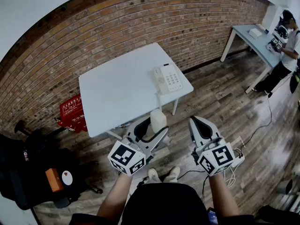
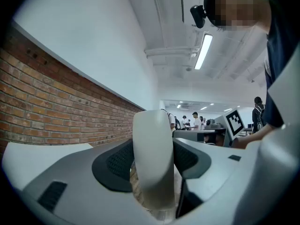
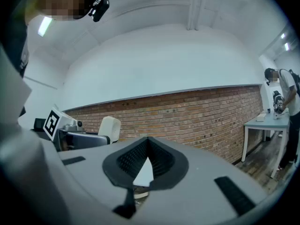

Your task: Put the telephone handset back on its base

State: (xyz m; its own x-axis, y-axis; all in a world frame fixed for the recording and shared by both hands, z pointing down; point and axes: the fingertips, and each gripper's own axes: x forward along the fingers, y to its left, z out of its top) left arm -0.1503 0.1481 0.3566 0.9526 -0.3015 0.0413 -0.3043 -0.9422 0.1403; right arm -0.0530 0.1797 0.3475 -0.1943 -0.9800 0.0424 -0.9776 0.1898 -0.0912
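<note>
Left tongs (image 1: 152, 128) clamped round handset (image 1: 158, 119), lower end hidden; right tongs (image 1: 197, 121) pinched together, empty; base (image 1: 167, 78) apart on table (image 1: 117, 89).

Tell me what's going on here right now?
A person stands back from the white table with a gripper in each hand. The left gripper is clamped on the white telephone handset, held in the air. The right gripper is shut and empty. The phone base waits near the table's right corner.

Two tongs: left tongs (image 1: 152, 131) and right tongs (image 1: 198, 123). One handset (image 1: 158, 118), one telephone base (image 1: 167, 78), two desks (white desk (image 1: 117, 88) near, far desk (image 1: 253, 43) beyond), one bystander (image 1: 289, 36).
</note>
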